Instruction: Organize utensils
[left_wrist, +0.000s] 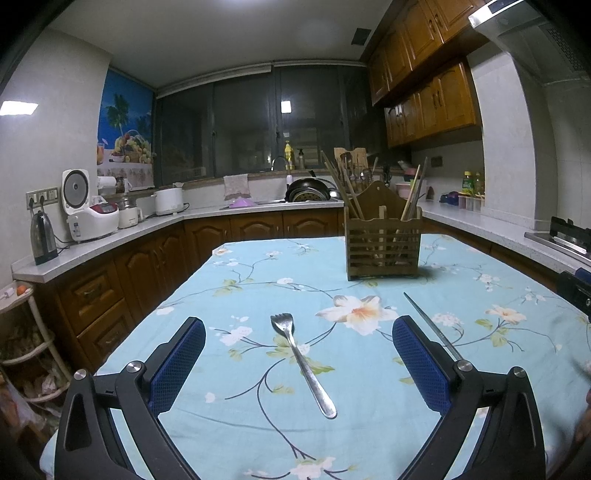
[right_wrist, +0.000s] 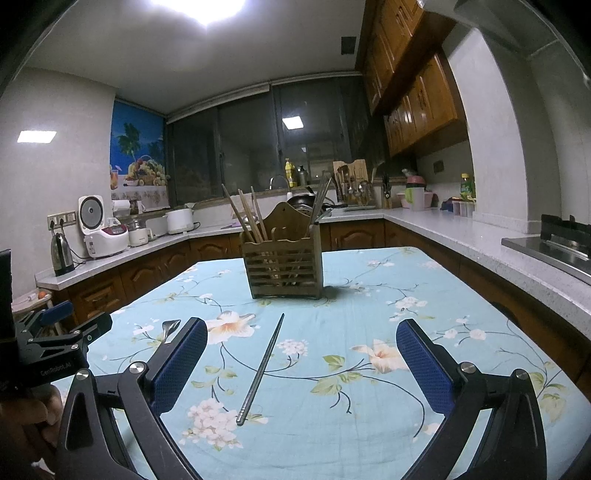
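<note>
Left gripper (left_wrist: 298, 363): jaws wide, empty | silver metal fork (left_wrist: 301, 363) lies between them on the blue floral-clothed worktop (left_wrist: 236, 288), tines toward the far edge, long axis running along the fingers | right gripper (right_wrist: 301, 365): jaws wide, over the slim metal chopstick (right_wrist: 261, 369), tip toward the slatted wooden utensil holder (right_wrist: 283, 266) near the far edge.

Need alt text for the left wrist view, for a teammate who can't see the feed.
The open left tool hovers over a metal fork lying between its fingers on a blue floral tablecloth. A metal chopstick lies to the right; beyond stands a wooden utensil holder holding chopsticks.
</note>
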